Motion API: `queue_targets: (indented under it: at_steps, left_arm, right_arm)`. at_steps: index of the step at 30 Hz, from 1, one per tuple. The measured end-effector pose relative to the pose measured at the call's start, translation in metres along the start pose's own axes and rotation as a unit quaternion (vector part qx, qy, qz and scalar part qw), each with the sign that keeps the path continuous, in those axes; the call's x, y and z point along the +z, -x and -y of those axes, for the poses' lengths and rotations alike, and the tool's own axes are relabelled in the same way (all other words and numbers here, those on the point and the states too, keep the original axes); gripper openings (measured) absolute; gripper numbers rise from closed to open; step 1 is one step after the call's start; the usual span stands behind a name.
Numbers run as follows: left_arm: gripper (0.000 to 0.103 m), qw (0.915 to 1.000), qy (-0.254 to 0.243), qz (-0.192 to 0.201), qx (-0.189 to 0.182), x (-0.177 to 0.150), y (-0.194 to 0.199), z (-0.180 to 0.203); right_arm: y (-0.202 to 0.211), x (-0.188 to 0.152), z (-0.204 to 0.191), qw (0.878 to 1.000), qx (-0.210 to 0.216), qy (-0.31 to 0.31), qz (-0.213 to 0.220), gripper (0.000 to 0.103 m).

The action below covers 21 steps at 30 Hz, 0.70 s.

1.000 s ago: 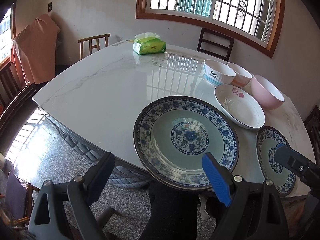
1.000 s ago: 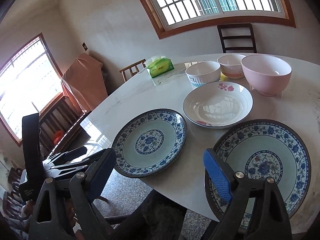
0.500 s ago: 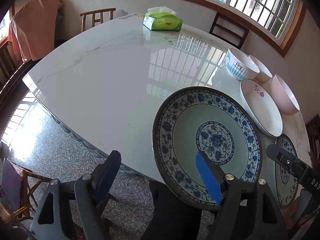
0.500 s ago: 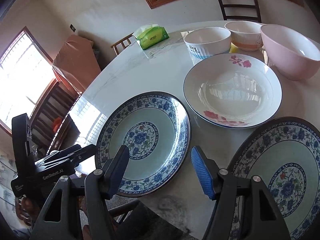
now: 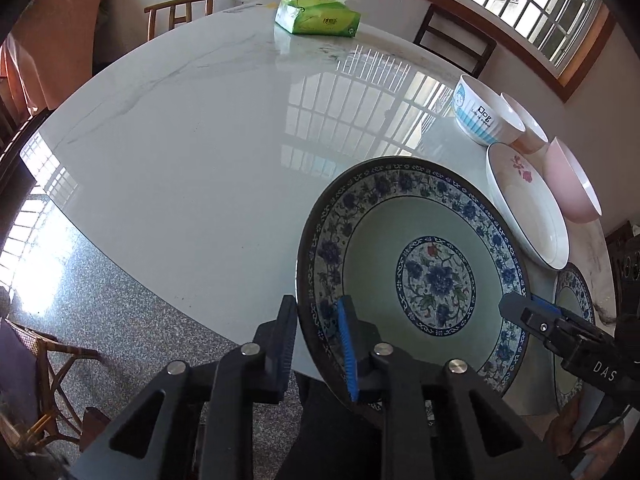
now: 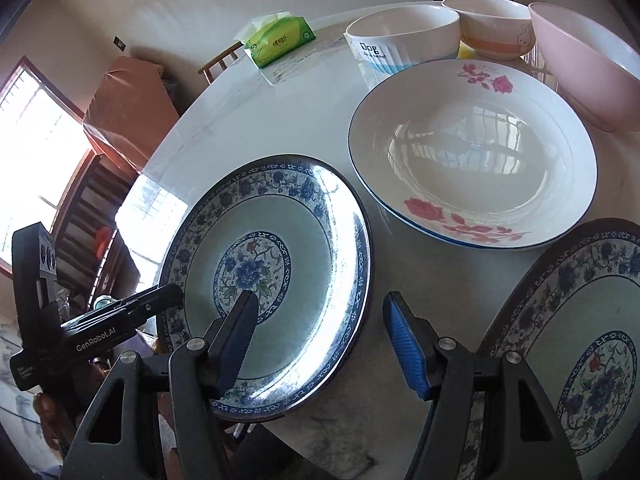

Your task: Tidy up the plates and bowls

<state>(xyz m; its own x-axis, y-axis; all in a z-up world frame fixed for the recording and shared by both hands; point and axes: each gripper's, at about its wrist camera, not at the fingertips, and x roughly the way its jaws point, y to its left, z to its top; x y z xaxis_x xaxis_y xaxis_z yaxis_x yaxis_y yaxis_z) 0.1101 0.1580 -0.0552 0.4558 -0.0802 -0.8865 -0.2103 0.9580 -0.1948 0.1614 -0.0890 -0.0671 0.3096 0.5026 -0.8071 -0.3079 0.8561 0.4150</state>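
Observation:
A blue floral plate (image 5: 416, 272) (image 6: 272, 276) lies at the table's near edge. My left gripper (image 5: 318, 344) is shut on its near-left rim. My right gripper (image 6: 320, 340) is open, its jaws astride the same plate's right rim; it shows in the left wrist view (image 5: 532, 316). A second blue floral plate (image 6: 580, 344) lies to the right. Behind are a white rose plate (image 6: 472, 152), a white "Dog" bowl (image 6: 400, 36), a small orange-banded bowl (image 6: 492, 32) and a pink bowl (image 6: 588, 64).
A green tissue pack (image 5: 316, 16) sits at the far side of the white marble table (image 5: 200, 152). Wooden chairs (image 5: 180, 12) stand around it. The table edge and granite floor (image 5: 120, 312) are below my left gripper.
My left gripper moved in and closed on the plate's rim. My right gripper moved left and forward, bringing its open jaws around the same plate's right edge.

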Motion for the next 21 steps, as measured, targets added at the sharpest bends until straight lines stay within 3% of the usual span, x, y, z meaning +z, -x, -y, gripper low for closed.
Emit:
queue_targets:
  at_steps: [1,6,7,8,21]
  left_arm:
    - [0.021,1.0,0.0,0.002,0.003,0.0,0.0,0.0]
    - [0.02,0.9998,0.007,0.011,0.013,0.009,-0.003,-0.004]
    - [0.019,0.9998,0.007,0.013,0.016,0.01,-0.003,-0.006]
    - [0.018,0.9996,0.007,0.016,0.021,0.012,-0.002,-0.007]
    - [0.014,0.9977,0.029,0.037,0.049,0.032,-0.002,-0.027]
  right_arm:
    - [-0.003,0.002,0.001,1.0,0.001,0.0,-0.004,0.062]
    - [-0.007,0.004,-0.006,0.999,-0.033,0.026,-0.001,0.033]
    - [-0.008,0.005,-0.006,0.999,-0.04,0.028,0.002,0.024]
    - [-0.008,0.006,-0.005,0.999,-0.043,0.026,0.004,0.021]
    - [-0.023,0.027,-0.018,1.0,-0.021,0.019,0.014,0.021]
